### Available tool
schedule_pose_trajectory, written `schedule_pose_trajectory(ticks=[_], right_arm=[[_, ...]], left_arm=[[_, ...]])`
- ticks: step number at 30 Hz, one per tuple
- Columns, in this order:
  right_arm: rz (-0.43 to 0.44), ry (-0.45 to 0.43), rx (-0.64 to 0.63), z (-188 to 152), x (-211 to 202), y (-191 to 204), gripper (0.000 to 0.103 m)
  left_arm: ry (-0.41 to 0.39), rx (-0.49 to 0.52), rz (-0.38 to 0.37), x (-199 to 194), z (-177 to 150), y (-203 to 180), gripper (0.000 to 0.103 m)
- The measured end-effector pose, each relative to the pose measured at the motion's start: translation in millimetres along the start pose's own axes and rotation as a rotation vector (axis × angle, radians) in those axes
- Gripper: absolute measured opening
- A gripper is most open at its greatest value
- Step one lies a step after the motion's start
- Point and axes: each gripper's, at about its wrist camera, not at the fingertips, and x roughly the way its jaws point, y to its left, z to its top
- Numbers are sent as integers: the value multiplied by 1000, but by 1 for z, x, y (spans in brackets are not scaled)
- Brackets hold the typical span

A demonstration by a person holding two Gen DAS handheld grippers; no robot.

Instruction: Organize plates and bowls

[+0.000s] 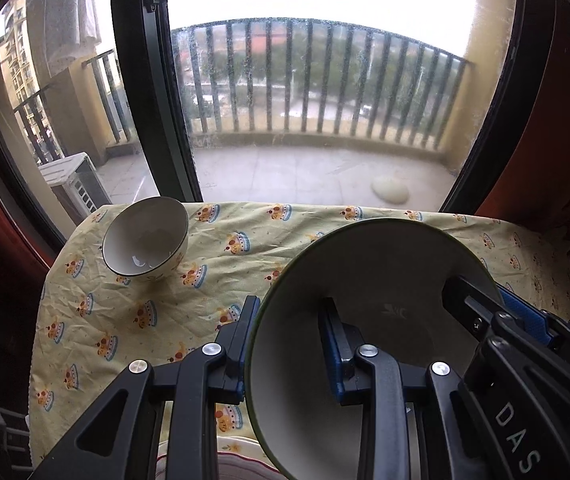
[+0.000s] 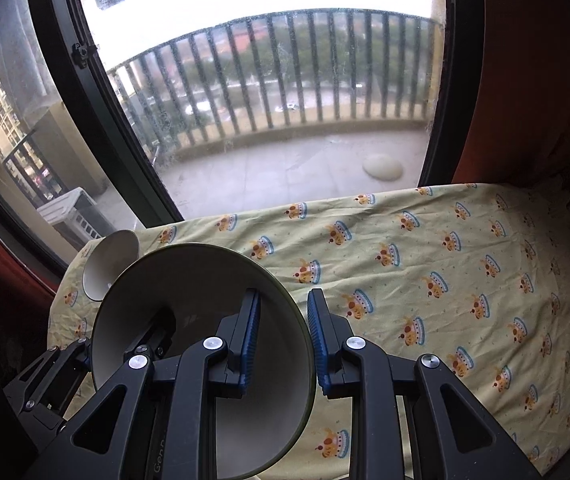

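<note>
A large white bowl with a dark green rim (image 1: pixel 385 272) is lifted and tilted above the yellow printed tablecloth (image 1: pixel 133 320), held from both sides. My left gripper (image 1: pixel 289 320) is shut on its left wall, one pad inside and one outside. My right gripper (image 2: pixel 283 308) is shut on the opposite rim of the same bowl (image 2: pixel 189 280). Each gripper also shows in the other's view: the right gripper (image 1: pixel 493 300) and the left gripper (image 2: pixel 121 340). A smaller white bowl (image 1: pixel 145 236) rests tilted on the cloth at the far left corner, also seen as the small bowl (image 2: pixel 111 260).
A red-rimmed plate edge (image 1: pixel 241 470) peeks out below the left gripper. The table (image 2: pixel 445 280) backs onto a glass balcony door with a dark frame (image 1: pixel 153 120). Red curtains (image 2: pixel 525 100) hang at both sides. The cloth stretches bare to the right.
</note>
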Motion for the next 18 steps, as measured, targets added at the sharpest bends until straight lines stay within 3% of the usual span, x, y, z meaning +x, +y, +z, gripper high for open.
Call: schedule_pose_trajectory(ticks=[18], right_arm=[[14, 11, -46, -65, -60, -54, 28]], left_arm=[[16, -22, 15, -46, -72, -47, 29]])
